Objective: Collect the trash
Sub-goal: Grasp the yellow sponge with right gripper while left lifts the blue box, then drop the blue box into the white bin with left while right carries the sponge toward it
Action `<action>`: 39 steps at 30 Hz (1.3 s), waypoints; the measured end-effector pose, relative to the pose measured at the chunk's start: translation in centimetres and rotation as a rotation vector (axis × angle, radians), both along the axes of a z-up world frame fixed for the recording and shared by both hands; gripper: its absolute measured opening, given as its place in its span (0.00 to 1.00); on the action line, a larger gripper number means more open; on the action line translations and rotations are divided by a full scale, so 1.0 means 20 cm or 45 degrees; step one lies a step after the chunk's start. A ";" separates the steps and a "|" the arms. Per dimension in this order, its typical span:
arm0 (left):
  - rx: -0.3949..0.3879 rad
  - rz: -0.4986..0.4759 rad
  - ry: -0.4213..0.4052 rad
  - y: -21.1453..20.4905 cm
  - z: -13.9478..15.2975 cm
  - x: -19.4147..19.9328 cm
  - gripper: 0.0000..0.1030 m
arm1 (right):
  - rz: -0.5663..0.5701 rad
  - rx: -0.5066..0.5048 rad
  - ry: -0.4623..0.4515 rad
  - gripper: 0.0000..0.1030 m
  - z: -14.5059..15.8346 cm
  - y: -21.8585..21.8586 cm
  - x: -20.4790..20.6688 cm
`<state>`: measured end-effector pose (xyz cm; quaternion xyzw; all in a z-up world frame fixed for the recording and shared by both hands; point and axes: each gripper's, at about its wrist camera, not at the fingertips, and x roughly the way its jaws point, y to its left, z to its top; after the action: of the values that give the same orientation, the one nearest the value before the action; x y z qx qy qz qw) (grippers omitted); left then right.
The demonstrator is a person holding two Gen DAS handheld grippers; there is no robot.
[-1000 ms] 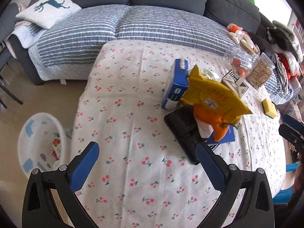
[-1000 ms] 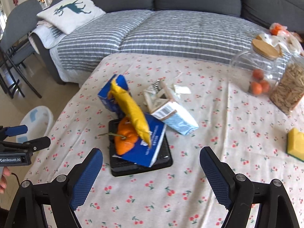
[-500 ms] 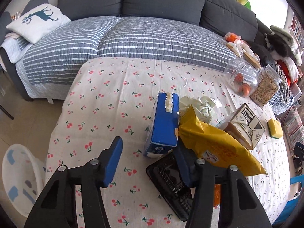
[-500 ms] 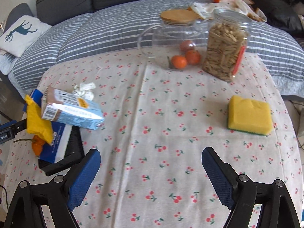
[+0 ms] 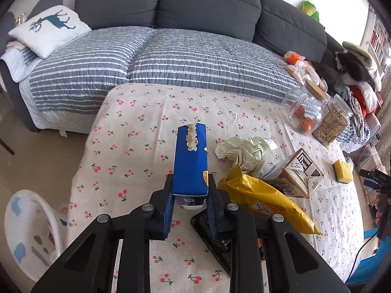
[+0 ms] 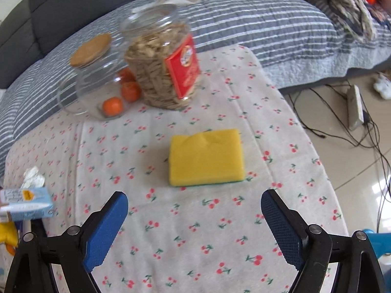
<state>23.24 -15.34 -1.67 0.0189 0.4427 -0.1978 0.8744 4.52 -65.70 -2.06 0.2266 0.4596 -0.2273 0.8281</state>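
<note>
My left gripper (image 5: 190,193) is shut on a blue tissue box (image 5: 191,161), gripping its near end. Right of it lie a yellow snack bag (image 5: 266,205), crumpled paper (image 5: 244,150), a milk carton (image 5: 295,178) and a black tray (image 5: 215,232). A white trash bin (image 5: 27,234) stands on the floor at lower left. My right gripper (image 6: 194,227) is open and empty, just short of a yellow sponge (image 6: 206,157). The milk carton also shows at the left edge of the right wrist view (image 6: 25,204).
Two glass jars stand at the table's far side, one with oranges (image 6: 97,85), one with seeds (image 6: 163,66). A grey sofa with a striped quilt (image 5: 171,56) lies beyond the table. Cables and a power strip (image 6: 354,107) lie on the floor to the right.
My left gripper moved in on the blue tissue box and shut on it. My right gripper swung right, from the trash pile to the yellow sponge, staying open.
</note>
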 end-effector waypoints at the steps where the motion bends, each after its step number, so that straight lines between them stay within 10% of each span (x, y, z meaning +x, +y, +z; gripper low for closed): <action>1: 0.010 0.008 -0.010 0.02 0.01 0.00 0.24 | -0.013 0.006 0.011 0.92 -0.03 -0.04 0.01; 17: 0.039 0.067 -0.018 0.20 0.06 -0.06 0.24 | 0.115 -0.071 0.181 0.99 -0.35 0.00 0.31; 21: 0.036 0.070 -0.009 0.25 0.06 -0.11 0.24 | 0.131 -0.099 0.185 0.84 -0.37 0.02 0.30; 39: -0.025 0.201 -0.006 0.71 0.16 -0.34 0.24 | 0.415 -0.111 0.041 0.77 0.05 0.63 0.10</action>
<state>16.45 -1.19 1.58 -0.0243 0.4389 -0.1327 0.8884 6.60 -53.19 -1.01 0.1092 0.4933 -0.1132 0.8555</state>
